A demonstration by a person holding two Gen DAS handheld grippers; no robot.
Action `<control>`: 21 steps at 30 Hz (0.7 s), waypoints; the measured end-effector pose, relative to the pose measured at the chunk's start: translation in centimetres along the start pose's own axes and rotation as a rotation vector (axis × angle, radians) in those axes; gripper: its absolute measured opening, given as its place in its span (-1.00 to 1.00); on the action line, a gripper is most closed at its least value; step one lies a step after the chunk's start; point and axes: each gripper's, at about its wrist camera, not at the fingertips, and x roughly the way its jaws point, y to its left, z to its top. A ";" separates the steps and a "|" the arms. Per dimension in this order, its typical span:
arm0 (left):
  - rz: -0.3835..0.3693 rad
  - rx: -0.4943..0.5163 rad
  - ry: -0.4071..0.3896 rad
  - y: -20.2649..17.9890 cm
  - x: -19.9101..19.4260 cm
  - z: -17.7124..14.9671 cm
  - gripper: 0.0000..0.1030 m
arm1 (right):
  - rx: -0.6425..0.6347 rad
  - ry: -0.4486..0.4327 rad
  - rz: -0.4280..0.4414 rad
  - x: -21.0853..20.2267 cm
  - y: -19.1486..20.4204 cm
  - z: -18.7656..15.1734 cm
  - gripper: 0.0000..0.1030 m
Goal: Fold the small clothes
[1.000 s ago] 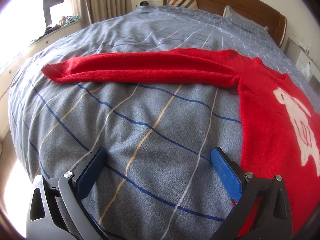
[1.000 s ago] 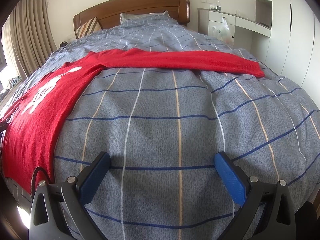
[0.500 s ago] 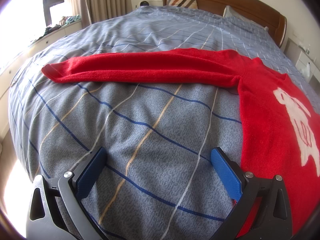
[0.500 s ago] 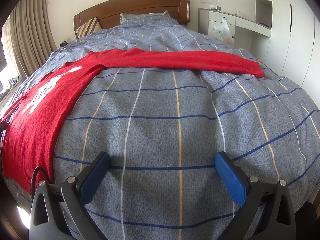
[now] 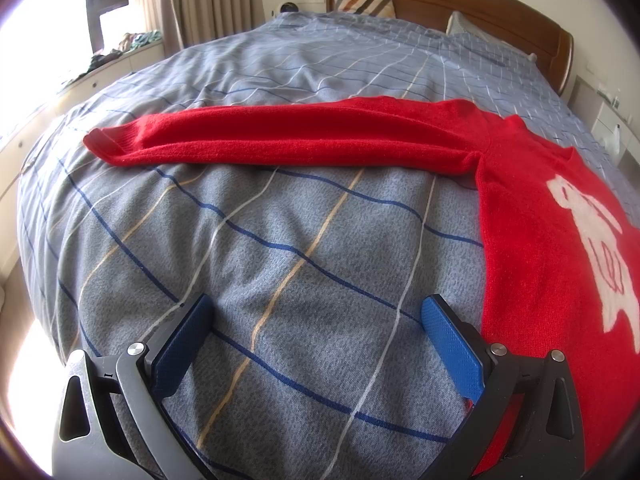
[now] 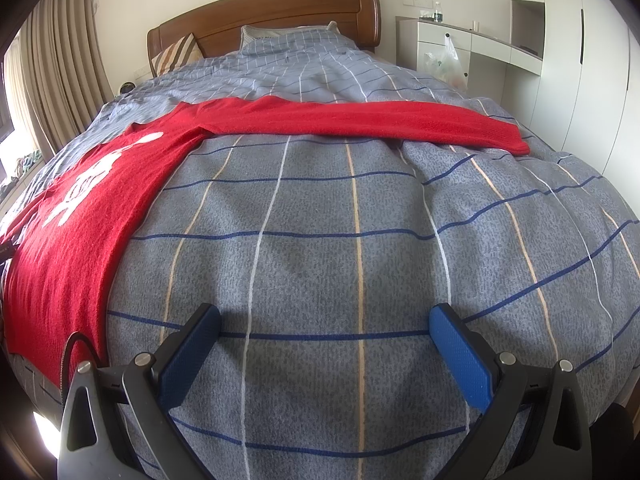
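The left gripper (image 5: 316,334) hovers over the checked bedspread (image 5: 280,240), jaws spread wide and empty. Ahead lies the red sweater's sleeve (image 5: 280,140); the sweater body (image 5: 540,248) lies just right.

The sweater (image 5: 532,240) lies flat on the bed (image 6: 340,240) — sleeves (image 6: 360,122) outstretched — before the headboard (image 6: 280,12).

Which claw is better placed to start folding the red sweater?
Probably left. The left claw hangs open right beside the red sweater body edge; the right claw, also open, sits farther from it.
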 end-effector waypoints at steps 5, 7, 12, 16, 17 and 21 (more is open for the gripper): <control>-0.005 -0.005 -0.003 0.4 -0.2 0.2 0.99 | -0.001 0.003 0.005 0.1 0.0 0.0 0.99; -0.027 -0.018 -0.019 0.7 -0.8 0.3 0.99 | 0.010 0.012 0.023 -0.1 -0.4 0.2 0.99; -0.099 -0.054 -0.060 1.8 -2.5 0.2 0.99 | 0.191 -0.035 0.143 -1.8 -4.4 3.2 0.99; -0.123 -0.067 -0.071 2.0 -2.6 0.4 0.99 | 0.503 -0.059 0.302 -0.5 -10.6 8.3 0.96; -0.126 -0.068 -0.069 2.0 -2.5 0.5 0.99 | 0.598 -0.041 0.345 0.8 -12.1 9.1 0.96; -0.130 -0.080 -0.053 2.2 -2.2 0.5 0.99 | 0.868 0.095 0.379 6.7 -16.1 10.3 0.57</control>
